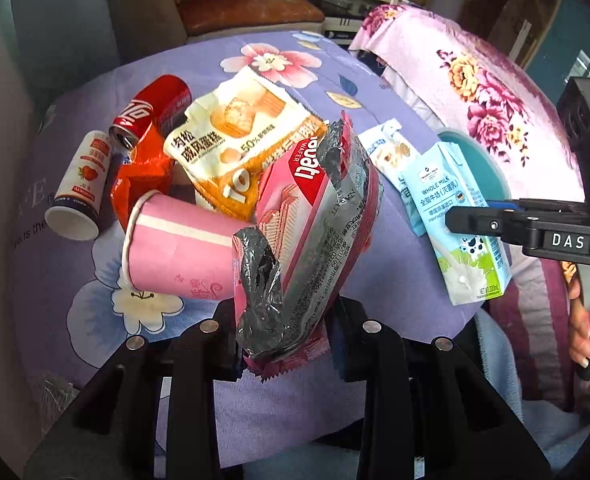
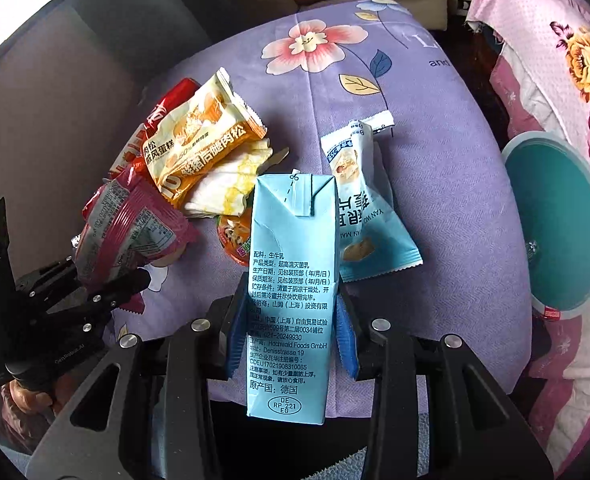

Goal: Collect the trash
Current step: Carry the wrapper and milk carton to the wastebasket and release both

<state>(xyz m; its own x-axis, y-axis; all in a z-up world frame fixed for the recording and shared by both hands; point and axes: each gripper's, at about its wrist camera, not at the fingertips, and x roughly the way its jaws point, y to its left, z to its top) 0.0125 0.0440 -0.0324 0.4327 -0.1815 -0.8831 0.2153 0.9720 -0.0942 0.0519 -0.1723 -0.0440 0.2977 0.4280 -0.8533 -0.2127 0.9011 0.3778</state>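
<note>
Closest to the lens, the left gripper (image 1: 283, 332) is pinching a pink wafer wrapper (image 1: 315, 216) by its crumpled lower end, holding it up over the purple flowered cloth (image 1: 315, 68). Far left on that cloth lies a small white yogurt bottle (image 1: 80, 188), beside a red soda can (image 1: 151, 110) and an orange wrapper (image 1: 139, 176). A pink paper cup (image 1: 179, 252) lies on its side just behind the wafer wrapper, with a yellow cake packet (image 1: 235, 136) beyond it. Further right, the right gripper (image 2: 291, 332) is clamped on a pale blue milk carton (image 2: 291, 280), held upright above the cloth. A blue snack packet (image 2: 367, 208) lies just beside it, and a teal bin (image 2: 555, 224) stands at the far right.
</note>
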